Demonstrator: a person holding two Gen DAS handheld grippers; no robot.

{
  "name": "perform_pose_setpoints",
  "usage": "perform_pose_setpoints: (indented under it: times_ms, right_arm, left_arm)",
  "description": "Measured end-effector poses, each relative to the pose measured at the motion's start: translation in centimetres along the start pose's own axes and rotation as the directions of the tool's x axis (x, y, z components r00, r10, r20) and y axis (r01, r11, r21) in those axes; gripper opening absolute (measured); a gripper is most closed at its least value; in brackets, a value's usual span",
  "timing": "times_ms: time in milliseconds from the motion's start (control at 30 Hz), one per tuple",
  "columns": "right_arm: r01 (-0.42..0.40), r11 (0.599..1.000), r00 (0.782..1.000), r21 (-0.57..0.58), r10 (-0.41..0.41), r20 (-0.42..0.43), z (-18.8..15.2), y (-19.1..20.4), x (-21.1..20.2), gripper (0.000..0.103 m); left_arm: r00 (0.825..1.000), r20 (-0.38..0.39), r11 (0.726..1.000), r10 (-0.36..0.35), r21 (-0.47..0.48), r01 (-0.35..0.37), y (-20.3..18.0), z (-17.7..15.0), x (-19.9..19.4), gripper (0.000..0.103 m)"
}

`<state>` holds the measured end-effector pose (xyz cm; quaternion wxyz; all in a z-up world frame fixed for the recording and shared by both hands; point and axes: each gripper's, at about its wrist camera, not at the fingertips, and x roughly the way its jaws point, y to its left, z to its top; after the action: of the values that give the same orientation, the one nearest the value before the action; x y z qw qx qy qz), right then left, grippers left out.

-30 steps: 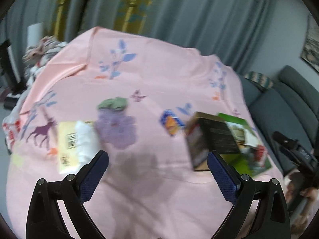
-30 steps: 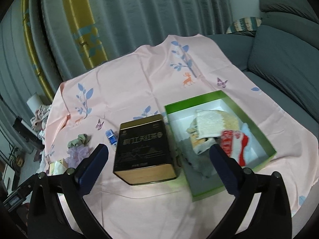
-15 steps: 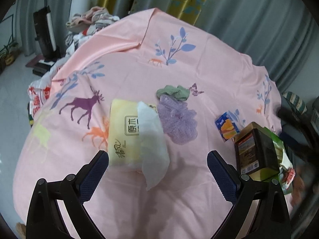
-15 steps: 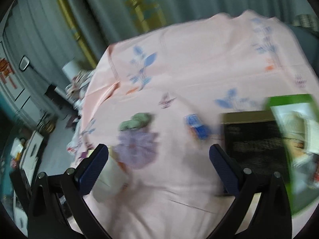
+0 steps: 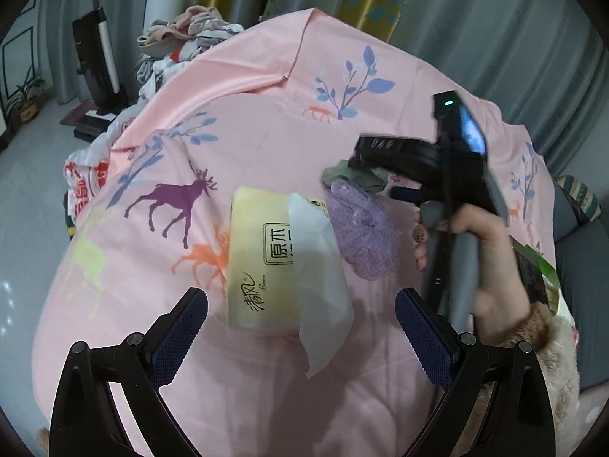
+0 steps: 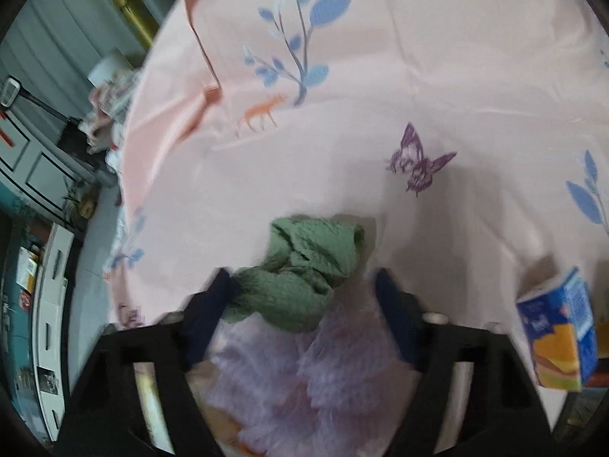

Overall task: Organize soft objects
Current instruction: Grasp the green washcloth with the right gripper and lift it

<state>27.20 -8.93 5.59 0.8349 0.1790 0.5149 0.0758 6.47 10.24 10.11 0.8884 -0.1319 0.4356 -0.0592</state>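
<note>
Reaching for green cloth (image 6: 304, 278) with right gripper (image 6: 304, 304): jaws wide open, straddling cloth, nothing held. Cloth lies crumpled on pink printed sheet (image 6: 380, 76), touching lilac mesh puff (image 6: 289, 381) just behind it. Left gripper (image 5: 300, 327) hovers over yellow tissue pack (image 5: 262, 259), jaws wide open, empty; white tissue (image 5: 319, 266) sticks out of pack. Step judged: pick-up of next soft item. Next move calls for closing on green cloth alone, without snagging puff. Juice carton (image 6: 559, 335) stands well to right.
</note>
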Motion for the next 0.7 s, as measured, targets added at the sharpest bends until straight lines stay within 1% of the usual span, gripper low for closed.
perform_pose_setpoints:
  times_ms: [67, 100, 167, 233, 333, 433, 500, 533, 633, 700]
  right_arm:
    - [0.006, 1.0, 1.0, 0.003, -0.006, -0.012, -0.1, -0.3, 0.4, 0.021]
    - [0.011, 1.0, 1.0, 0.01, -0.011, 0.002, -0.4, -0.5, 0.0, 0.017]
    - [0.011, 1.0, 0.999, 0.015, -0.012, 0.048, -0.7, -1.0, -1.5, 0.014]
    - [-0.009, 1.0, 0.996, 0.005, 0.009, 0.086, -0.9, -1.1, -3.7, 0.013]
    - [-0.066, 0.998, 0.988, -0.014, 0.067, 0.139, -1.6, -1.3, -8.0, 0.013]
    - [-0.105, 0.994, 0.977, -0.041, 0.111, 0.183, -3.3, -1.6, -12.5, 0.013]
    - [-0.125, 0.991, 0.972, -0.054, 0.133, 0.195, -5.3, -2.2, -15.4, 0.013]
    - [-0.128, 0.99, 0.972, -0.063, 0.138, 0.19, -5.8, -2.3, -15.9, 0.013]
    - [-0.141, 0.986, 0.972, -0.093, 0.156, 0.176, -9.0, -3.3, -18.0, 0.014]
    - [-0.139, 0.987, 0.975, -0.082, 0.151, 0.164, -11.0, -4.3, -18.6, 0.014]
  left_arm:
    - [1.0, 0.006, 1.0, -0.002, 0.003, 0.002, -0.1, 0.0, -0.2, 0.099]
    - [1.0, 0.008, 1.0, -0.007, 0.002, 0.007, -0.1, -0.1, -0.3, 0.099]
    - [1.0, 0.011, 1.0, -0.01, -0.001, 0.01, -0.1, -0.1, -0.6, 0.099]
    - [1.0, 0.023, 1.0, -0.008, 0.008, 0.008, -0.2, 0.0, -0.9, 0.099]
    - [0.999, 0.048, 1.0, -0.004, 0.004, 0.004, -0.2, -0.1, -1.6, 0.099]
    - [0.998, 0.05, 1.0, -0.028, -0.01, 0.029, -0.2, -0.1, -1.9, 0.099]
    - [0.998, 0.05, 0.999, -0.034, -0.006, 0.035, -0.5, -0.2, -2.0, 0.099]
    - [0.998, 0.051, 0.999, -0.033, 0.002, 0.033, -0.8, -0.3, -2.0, 0.099]
    - [0.998, 0.055, 0.999, -0.023, 0.033, 0.021, -1.6, -0.8, -2.2, 0.099]
    - [0.998, 0.049, 0.998, -0.034, 0.047, 0.031, -2.1, -1.1, -2.2, 0.099]
